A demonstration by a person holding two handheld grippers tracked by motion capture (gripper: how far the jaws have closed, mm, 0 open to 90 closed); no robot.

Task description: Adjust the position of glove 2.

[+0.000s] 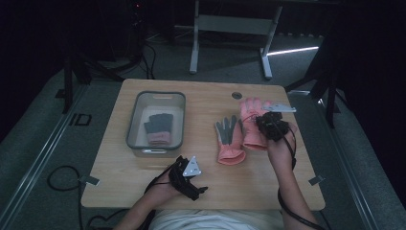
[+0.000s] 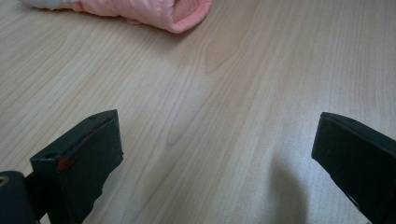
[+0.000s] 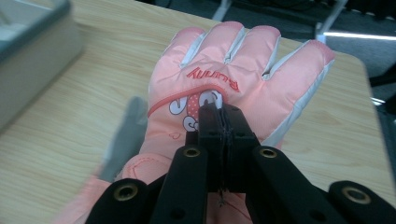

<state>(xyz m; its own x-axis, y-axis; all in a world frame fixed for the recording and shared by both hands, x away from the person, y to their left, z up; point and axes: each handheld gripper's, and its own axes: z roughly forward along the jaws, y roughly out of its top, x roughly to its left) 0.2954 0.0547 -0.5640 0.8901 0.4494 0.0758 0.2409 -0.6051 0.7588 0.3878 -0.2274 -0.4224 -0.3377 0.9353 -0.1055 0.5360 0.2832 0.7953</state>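
Two gloves: padded pink glove (image 3: 233, 79), grey-palmed glove (image 1: 230, 139) beside it
Right hand-held gripper (image 3: 219, 109): jaws pinched together on the pink glove's quilted fabric
Left hand-held gripper (image 2: 215, 158): jaws wide apart, holding nothing, over wood-grain worktop (image 2: 210, 84)

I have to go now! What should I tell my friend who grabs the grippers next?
Right gripper: jaws shut, pinching the back of the pink glove lying flat on the table.
Left gripper: open, holding nothing, low over the table's near edge.
A second pink glove lies palm up beside the first.
The grey bin already holds one glove.
Left: probably lift the pinched glove into the bin, then the other.
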